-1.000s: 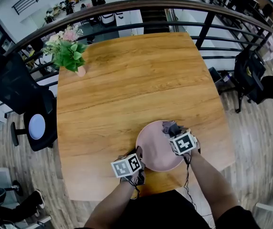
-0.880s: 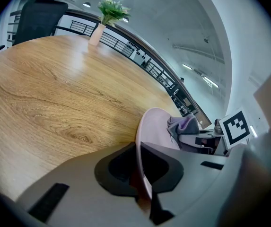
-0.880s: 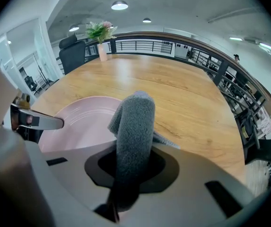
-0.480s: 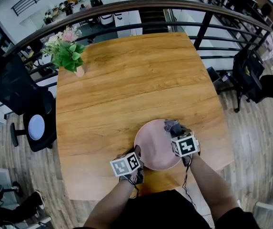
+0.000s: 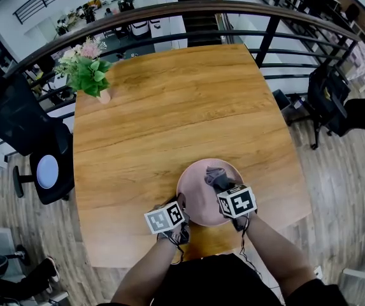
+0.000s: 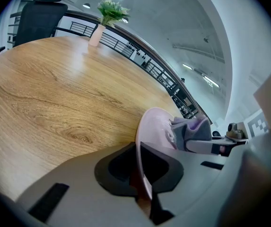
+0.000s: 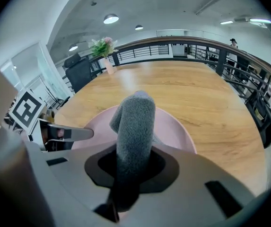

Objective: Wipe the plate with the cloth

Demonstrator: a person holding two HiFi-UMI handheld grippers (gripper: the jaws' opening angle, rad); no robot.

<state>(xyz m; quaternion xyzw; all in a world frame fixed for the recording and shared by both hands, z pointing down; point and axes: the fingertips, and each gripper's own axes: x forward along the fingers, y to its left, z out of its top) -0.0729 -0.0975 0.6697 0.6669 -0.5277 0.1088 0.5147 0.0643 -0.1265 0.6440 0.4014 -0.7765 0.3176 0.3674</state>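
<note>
The left gripper (image 6: pixel 142 174) is clenched on the near rim of the plate (image 5: pixel 193 193), biting it at about 7 o'clock in the head view; its jaws pinch the thin edge between them. The plate is round, pale pink, smooth and shallow, with a low raised lip. It sits at the 6 o'clock edge of the desk (image 5: pixel 169 120), close to the person. Whether it lies flat on the wood I cannot tell.

The right gripper (image 7: pixel 130 169) is clamped on the cloth (image 7: pixel 135 126), a grey, fuzzy, thick wad bunched into a roll. Its long axis runs straight along the jaws, and the free, rounded end points away from the gripper. In the head view the roll runs from about 5 o'clock toward 11 o'clock, its far end resting over the plate's upper middle, inside the rim.

Beyond the plate the honey-coloured wood is open to the far edge. At the desk's 10 o'clock corner stands a small vase (image 5: pixel 104 95) of green leaves and pink flowers. A black railing (image 5: pixel 169 8) curves behind the desk, and a dark chair (image 5: pixel 16 120) stands off its 9 o'clock side.
</note>
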